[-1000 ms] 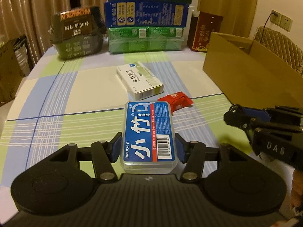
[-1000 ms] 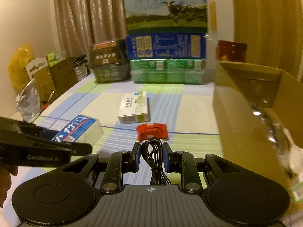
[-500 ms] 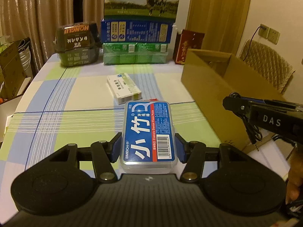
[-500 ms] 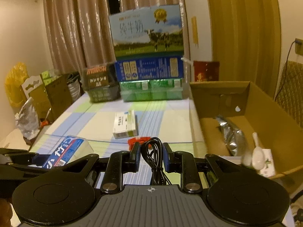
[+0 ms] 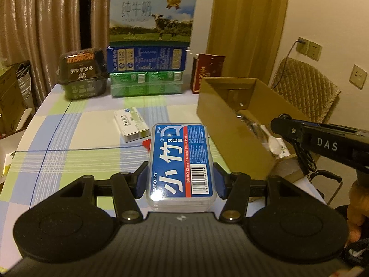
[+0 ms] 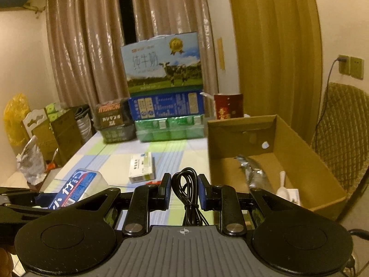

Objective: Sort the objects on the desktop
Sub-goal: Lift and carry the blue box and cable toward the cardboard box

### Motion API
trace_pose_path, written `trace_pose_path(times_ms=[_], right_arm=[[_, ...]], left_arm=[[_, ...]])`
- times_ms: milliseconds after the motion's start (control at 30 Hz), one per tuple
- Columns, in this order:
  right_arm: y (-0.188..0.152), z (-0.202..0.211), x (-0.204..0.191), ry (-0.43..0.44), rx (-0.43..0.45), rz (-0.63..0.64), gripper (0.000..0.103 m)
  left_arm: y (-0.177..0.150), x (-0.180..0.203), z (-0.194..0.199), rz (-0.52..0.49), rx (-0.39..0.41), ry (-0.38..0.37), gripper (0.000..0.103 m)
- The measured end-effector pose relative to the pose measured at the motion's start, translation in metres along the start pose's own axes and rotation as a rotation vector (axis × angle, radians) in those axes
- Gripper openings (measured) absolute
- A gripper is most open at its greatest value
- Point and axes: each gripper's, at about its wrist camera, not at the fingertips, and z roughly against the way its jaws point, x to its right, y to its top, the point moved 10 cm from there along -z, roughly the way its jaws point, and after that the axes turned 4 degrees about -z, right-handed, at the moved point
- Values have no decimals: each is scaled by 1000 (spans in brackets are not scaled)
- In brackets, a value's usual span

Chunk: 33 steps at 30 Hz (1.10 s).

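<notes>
Floss-pick case (image 5: pixel 181 161), clear plastic with a blue label, sits pinched between the jaws of the left gripper (image 5: pixel 181 180), long axis running straight forward along the fingers, label up, held above the desk (image 5: pixel 69 138). Coiled black cable (image 6: pixel 188 191) is pinched by the jaws of the right gripper (image 6: pixel 184 192), its loop standing up between the blue pads and its tail hanging below.

Ahead of the left jaws lie a white medicine box (image 5: pixel 133 124), set at a slant, and a red packet (image 5: pixel 145 143) mostly hidden behind the case; the striped cloth to the left of them is open. Stacked cartons (image 5: pixel 147 69) line the far edge.

Right of both jaws stands an open cardboard box (image 6: pixel 299 161), its near wall close to the right jaws. Inside it lie a silver foil pouch (image 6: pixel 252 173), a white spoon (image 6: pixel 282 184) and a small white carton (image 6: pixel 294 195).
</notes>
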Motion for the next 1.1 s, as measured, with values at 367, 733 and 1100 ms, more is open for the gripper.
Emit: trace_pose_path(times_ms=[367, 733, 1100], right_arm=[[14, 25, 30, -42, 35, -29, 21], [24, 44, 66, -96, 66, -51, 21], [26, 58, 97, -151, 71, -70, 21]], left_arm=[[15, 38, 5, -42, 22, -39, 51], [23, 71, 1, -79, 21, -81, 51], [27, 101, -7, -115, 9, -118, 51]])
